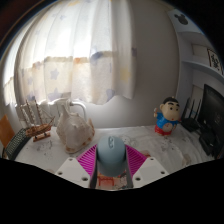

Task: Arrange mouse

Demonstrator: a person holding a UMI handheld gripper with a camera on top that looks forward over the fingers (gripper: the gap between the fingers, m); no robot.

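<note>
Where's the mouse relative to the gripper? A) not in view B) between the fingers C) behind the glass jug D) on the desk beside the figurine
B: the mouse sits between the pink pads of the gripper, well short of the figurine and the glass jug.

Partly hidden mouse, cut-off monitor
Pale blue-grey rounded mouse (pixel 111 152): rear hidden between fingers; dark flat monitor (pixel 212 118) cropped at edge.
</note>
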